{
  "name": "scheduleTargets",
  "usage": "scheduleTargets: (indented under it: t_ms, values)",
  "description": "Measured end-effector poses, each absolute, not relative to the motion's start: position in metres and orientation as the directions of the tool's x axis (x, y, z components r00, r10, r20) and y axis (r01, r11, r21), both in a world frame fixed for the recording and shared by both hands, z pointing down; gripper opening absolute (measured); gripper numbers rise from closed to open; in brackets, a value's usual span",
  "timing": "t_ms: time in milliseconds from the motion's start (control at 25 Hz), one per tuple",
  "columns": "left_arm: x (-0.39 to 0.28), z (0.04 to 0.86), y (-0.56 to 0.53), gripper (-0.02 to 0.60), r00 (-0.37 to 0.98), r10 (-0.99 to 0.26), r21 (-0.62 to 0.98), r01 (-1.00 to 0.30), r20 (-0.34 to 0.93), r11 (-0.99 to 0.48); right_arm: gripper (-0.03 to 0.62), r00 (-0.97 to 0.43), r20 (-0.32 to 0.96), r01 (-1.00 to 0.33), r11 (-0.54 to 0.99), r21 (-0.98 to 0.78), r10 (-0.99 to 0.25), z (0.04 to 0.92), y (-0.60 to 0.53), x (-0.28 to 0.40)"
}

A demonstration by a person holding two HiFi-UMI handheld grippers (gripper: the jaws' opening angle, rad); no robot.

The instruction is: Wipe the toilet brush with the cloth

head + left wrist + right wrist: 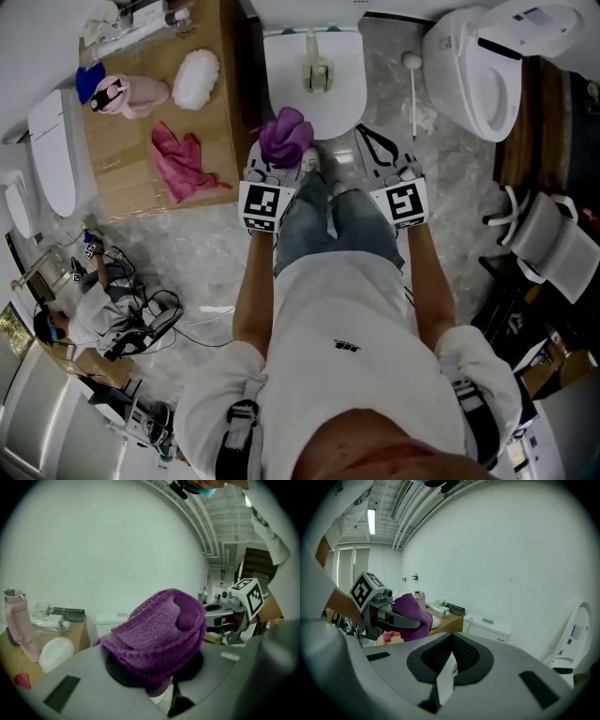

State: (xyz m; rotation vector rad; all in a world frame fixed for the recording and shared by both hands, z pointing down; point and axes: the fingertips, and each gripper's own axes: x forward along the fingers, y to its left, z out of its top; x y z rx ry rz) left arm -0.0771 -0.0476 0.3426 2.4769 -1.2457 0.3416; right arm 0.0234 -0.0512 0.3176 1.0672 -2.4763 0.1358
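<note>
- Standing at the front of the middle toilet [281, 89], a person [328, 309] in a white top and jeans reaches both arms out towards it.
- Left of that toilet is a wooden table [122, 169]; on it lie a crumpled pink cloth [183, 164], a fluffy white pad [195, 78] and a pink bottle [131, 94] on its side.
- Right of the middle toilet stands a second toilet [478, 84] with its lid raised.
- The left gripper [161, 688] is over the front left edge of the middle toilet, its claw closed tight on a bunched purple cloth [159, 630] that spills over the tips.
- The right gripper [452, 641] is by the front right edge of the same toilet, level with the left one; its claw is fully closed, pad against pad, with nothing in it.
- The toilet brush [319, 73], pale, appears to stand in its holder on the middle toilet's closed lid, beyond both grippers and apart from the cloth.
- A thin white rod [413, 94] with a round end lies on the floor just right of the middle toilet.
</note>
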Motion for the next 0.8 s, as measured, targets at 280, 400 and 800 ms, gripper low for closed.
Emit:
scheduleTargets:
  t_ms: [280, 400, 800]
  values:
    - [-0.068, 0.377, -0.081, 0.086, 0.580, -0.724, 0.200, -0.812, 0.374, -0.548, -0.003, -0.589, 0.464, -0.715, 0.694, 0.082, -0.662, 0.364, -0.086, 0.036]
    - [-0.065, 0.392, -0.089, 0.086, 0.574, -0.718, 0.206, -0.816, 0.393, -0.540, -0.003, -0.586, 0.486, -0.713, 0.698, 0.071, -0.648, 0.384, -0.096, 0.040]
    - [-0.052, 0.445, -0.121, 0.087, 0.534, -0.721, 0.209, -0.843, 0.442, -0.497, -0.002, -0.620, 0.542, -0.649, 0.759, 0.052, -0.567, 0.452, -0.132, 0.041]
